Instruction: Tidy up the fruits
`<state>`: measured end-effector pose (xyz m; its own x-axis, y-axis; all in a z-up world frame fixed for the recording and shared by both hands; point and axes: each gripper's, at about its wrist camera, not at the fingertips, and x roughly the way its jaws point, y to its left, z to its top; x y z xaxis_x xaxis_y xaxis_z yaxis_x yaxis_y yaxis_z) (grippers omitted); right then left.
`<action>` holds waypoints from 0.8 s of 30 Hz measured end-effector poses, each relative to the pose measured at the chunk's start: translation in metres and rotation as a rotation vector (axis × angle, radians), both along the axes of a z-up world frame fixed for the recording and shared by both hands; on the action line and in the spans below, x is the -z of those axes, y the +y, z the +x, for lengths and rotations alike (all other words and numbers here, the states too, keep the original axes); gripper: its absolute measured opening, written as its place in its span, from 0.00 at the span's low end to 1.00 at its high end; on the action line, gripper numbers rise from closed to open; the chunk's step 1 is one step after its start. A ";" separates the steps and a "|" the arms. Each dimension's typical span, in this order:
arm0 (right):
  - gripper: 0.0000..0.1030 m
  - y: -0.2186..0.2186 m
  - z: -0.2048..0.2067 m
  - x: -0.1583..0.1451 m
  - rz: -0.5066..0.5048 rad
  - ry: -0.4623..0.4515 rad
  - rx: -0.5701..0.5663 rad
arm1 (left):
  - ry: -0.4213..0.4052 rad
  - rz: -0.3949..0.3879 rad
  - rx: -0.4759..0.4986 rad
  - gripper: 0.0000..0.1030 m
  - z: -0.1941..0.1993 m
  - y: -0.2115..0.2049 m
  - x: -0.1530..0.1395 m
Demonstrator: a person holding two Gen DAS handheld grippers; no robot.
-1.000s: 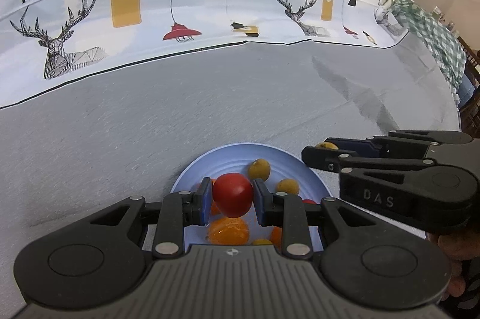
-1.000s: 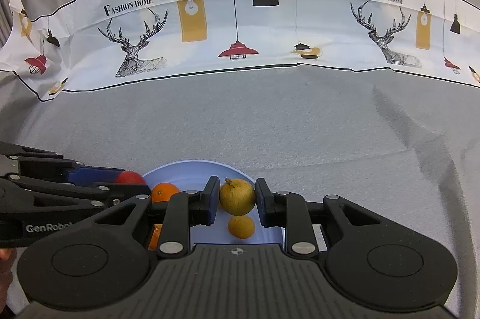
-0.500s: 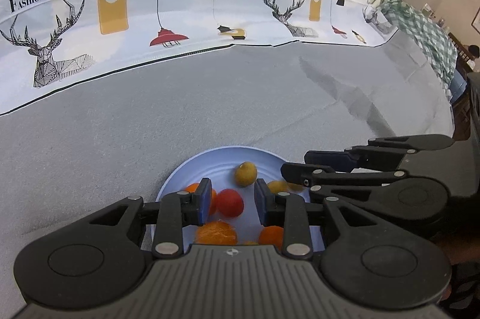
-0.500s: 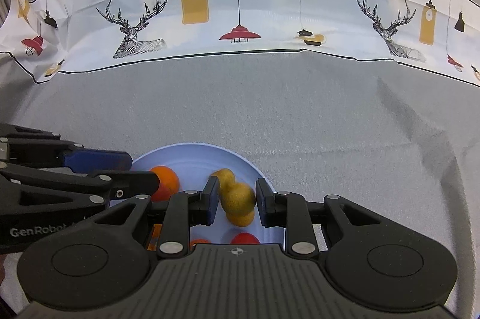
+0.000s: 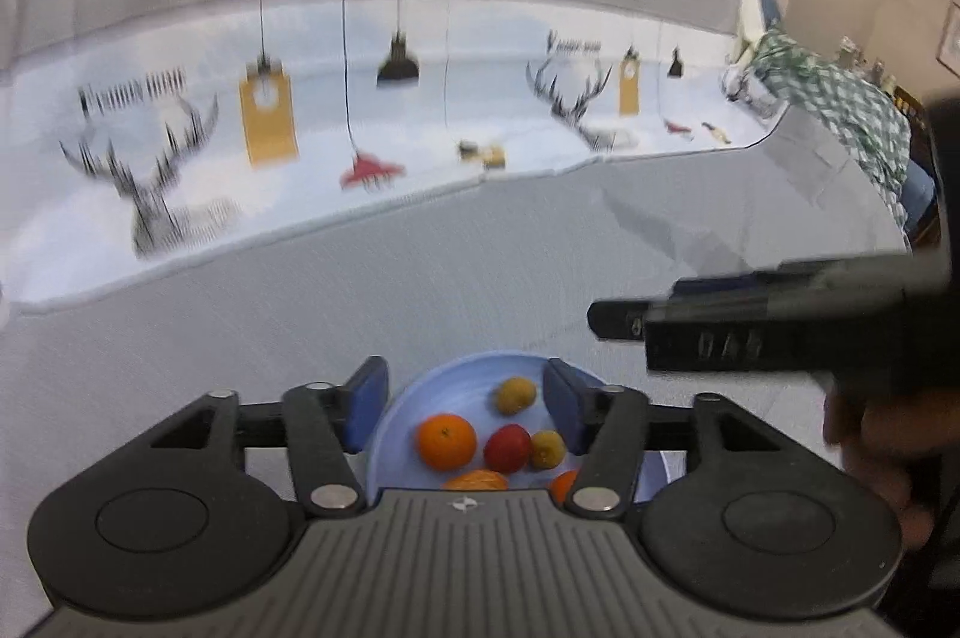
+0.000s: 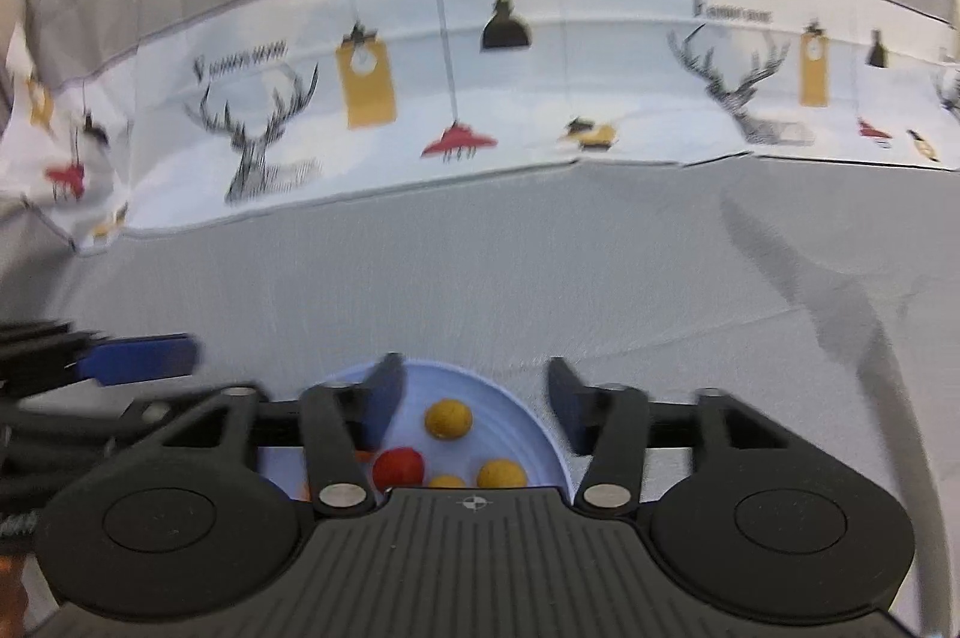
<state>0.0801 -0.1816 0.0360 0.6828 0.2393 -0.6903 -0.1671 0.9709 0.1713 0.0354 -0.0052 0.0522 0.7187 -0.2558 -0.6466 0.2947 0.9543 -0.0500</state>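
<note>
Grey cloth is stretching off to a deer-print backdrop while both grippers, left gripper [image 5: 462, 407] and right gripper [image 6: 474, 401], are hovering with jaws opening and empty, the fruit lying just below them in the blue plate [image 5: 456, 374], nearer the left.
</note>
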 end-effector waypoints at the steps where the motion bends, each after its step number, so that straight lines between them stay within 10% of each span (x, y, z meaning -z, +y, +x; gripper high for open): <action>1: 0.74 -0.003 -0.004 -0.007 0.010 -0.012 0.010 | -0.022 0.010 0.001 0.66 -0.010 0.001 -0.007; 6: 0.99 -0.017 -0.048 -0.039 0.027 -0.117 0.039 | -0.120 0.045 0.001 0.76 -0.065 0.002 -0.031; 17: 0.99 -0.038 -0.099 0.021 0.030 0.003 0.155 | 0.148 -0.010 -0.243 0.84 -0.091 0.008 0.035; 24: 0.99 -0.026 -0.084 0.043 -0.059 0.048 0.132 | 0.121 0.040 -0.257 0.99 -0.070 0.009 0.039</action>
